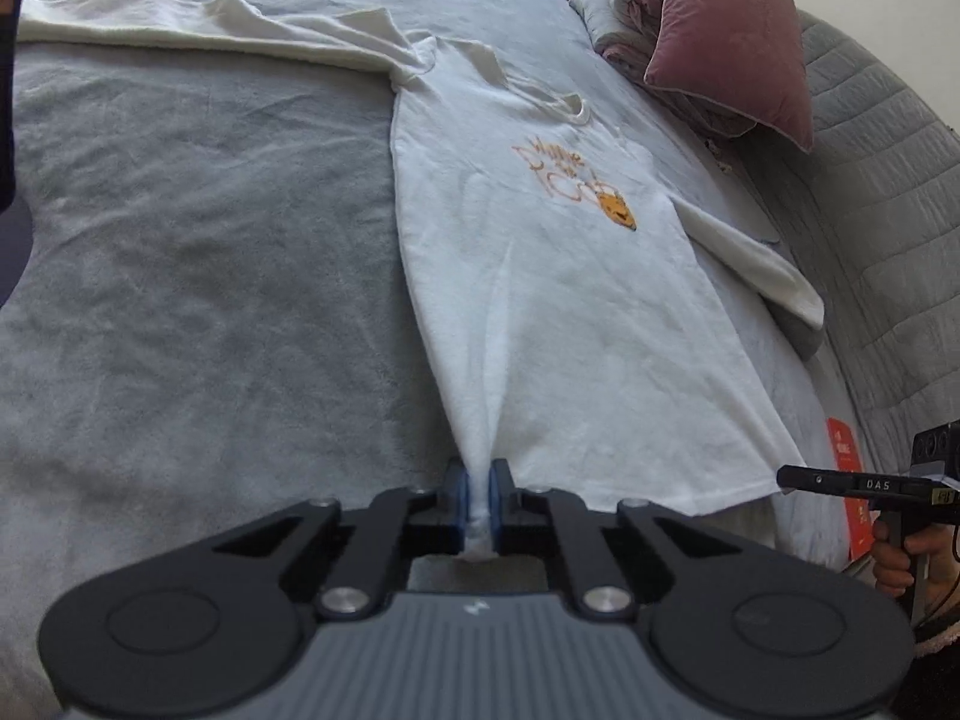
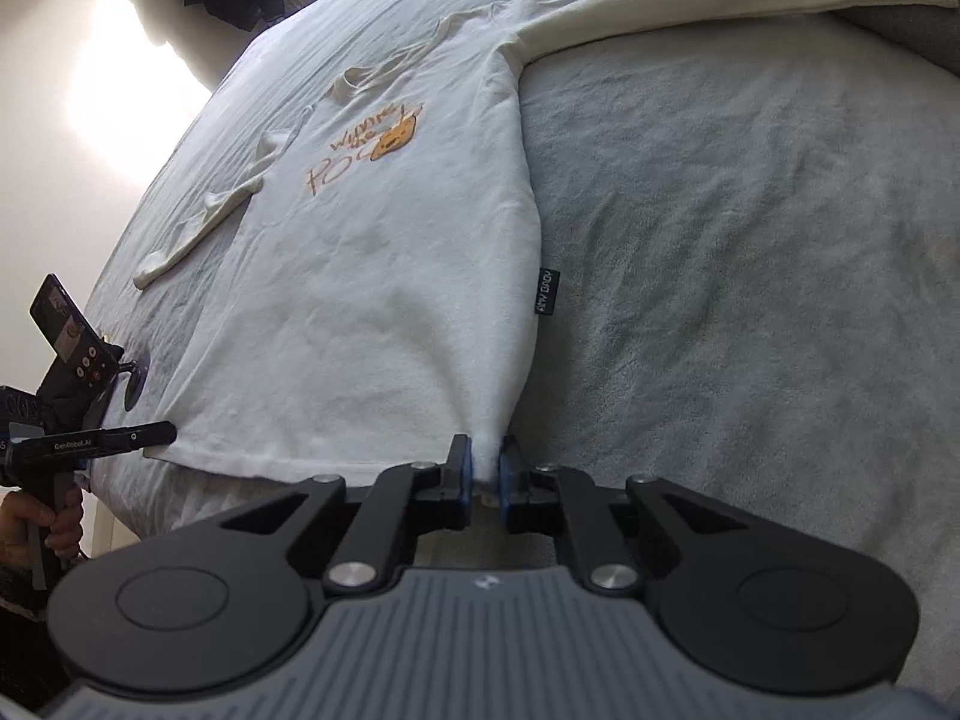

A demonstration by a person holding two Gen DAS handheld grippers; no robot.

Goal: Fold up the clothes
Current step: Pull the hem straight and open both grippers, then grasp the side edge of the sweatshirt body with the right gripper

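- I see the shirt (image 1: 558, 300) lying flat on the bed (image 1: 198, 252).
- My left tool (image 1: 478, 504) and right tool (image 2: 486, 468) pinch its near edge.
- A pillow (image 1: 732, 36) sits behind the shirt.

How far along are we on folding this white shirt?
Done: the shirt lies spread flat, print up, on the bed. In hand: the left hand-held gripper and right hand-held gripper each pinch a corner of the hem. Left: every fold; both sleeves lie stretched out, unfolded.
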